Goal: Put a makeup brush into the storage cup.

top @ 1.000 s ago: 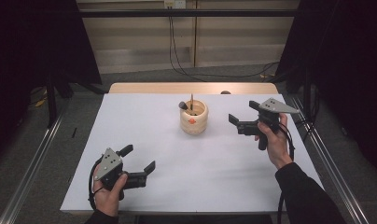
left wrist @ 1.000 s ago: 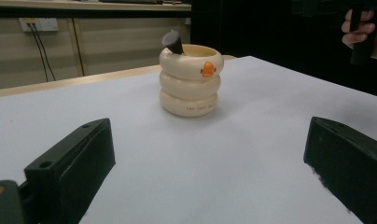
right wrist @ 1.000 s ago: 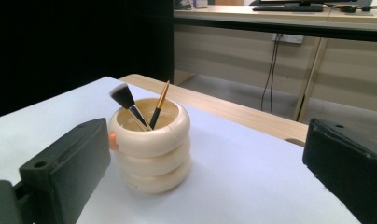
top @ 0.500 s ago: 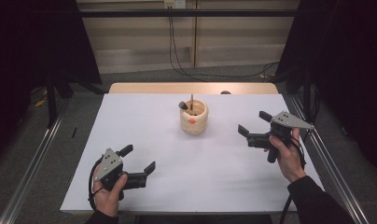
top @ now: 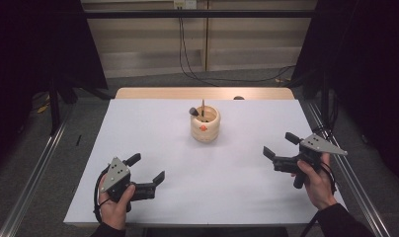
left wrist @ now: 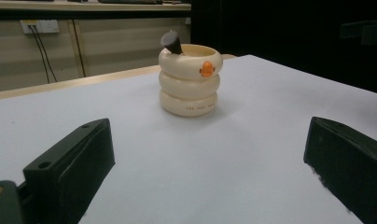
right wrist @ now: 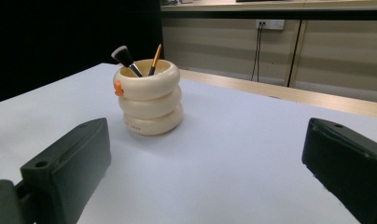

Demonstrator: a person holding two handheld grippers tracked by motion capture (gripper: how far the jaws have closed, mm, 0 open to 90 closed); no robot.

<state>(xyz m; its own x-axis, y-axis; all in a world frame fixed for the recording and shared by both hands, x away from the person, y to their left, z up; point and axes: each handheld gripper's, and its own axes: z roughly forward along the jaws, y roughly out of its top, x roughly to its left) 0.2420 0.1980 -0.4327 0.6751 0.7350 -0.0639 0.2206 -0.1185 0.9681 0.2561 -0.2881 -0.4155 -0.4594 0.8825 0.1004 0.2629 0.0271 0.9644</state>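
White table (top: 138,128) holds cup (top: 205,125), well apart from both grippers' fingers

My work surface is a rectangular table covered by a smooth white sheet (top: 227,173), with a strip of pale bare wood (top: 153,93) showing along its far edge. A cream ribbed holder of three stacked rings with an orange mark (top: 205,126) stands directly on it, toward the far middle.
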